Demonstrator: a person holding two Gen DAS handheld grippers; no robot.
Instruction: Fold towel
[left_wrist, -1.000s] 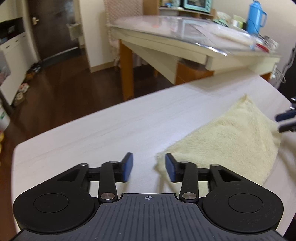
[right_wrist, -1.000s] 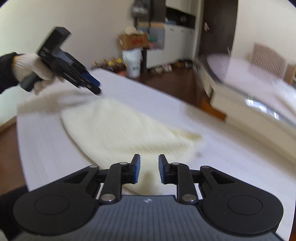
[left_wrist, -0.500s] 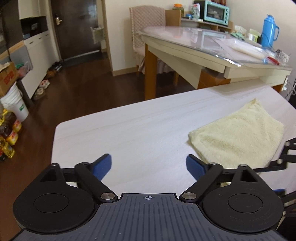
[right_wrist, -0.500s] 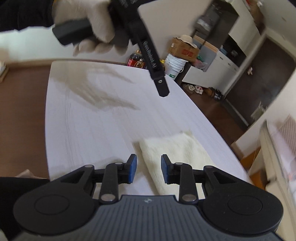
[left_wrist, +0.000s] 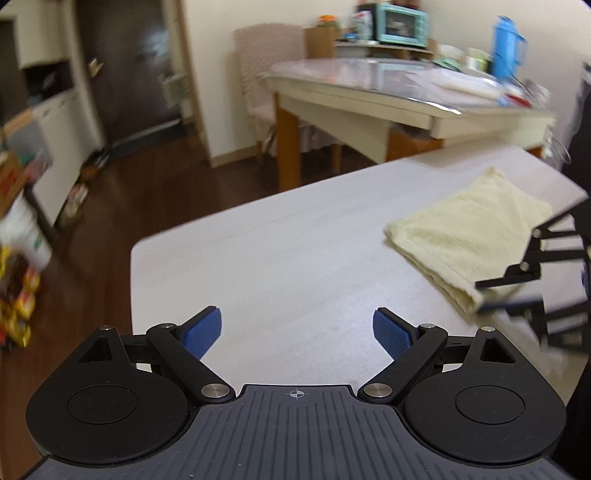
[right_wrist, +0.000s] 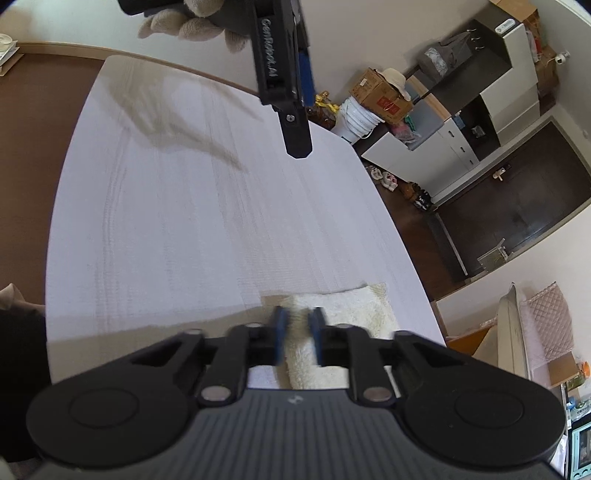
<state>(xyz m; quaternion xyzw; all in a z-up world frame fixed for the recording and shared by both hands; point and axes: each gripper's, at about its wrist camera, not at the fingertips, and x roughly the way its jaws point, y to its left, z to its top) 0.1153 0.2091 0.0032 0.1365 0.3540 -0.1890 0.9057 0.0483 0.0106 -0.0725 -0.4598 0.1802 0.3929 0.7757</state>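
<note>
Now the right gripper (right_wrist: 297, 338) is working at the near folded edge of the pale yellow towel (left_wrist: 469, 236), pads blurred and set close either side of the terry, apparently nipping it. The towel lies already doubled, toward one end of the white table (left_wrist: 295, 266). The left gripper (left_wrist: 297, 328) hangs over bare tabletop with fingers spread wide and nothing between them. This looks like the start of another fold; next the pinched edge wants lifting and carrying across squarely. Around it: dark wood floor, a second table (left_wrist: 369, 92), a white bucket (right_wrist: 356, 118).
</note>
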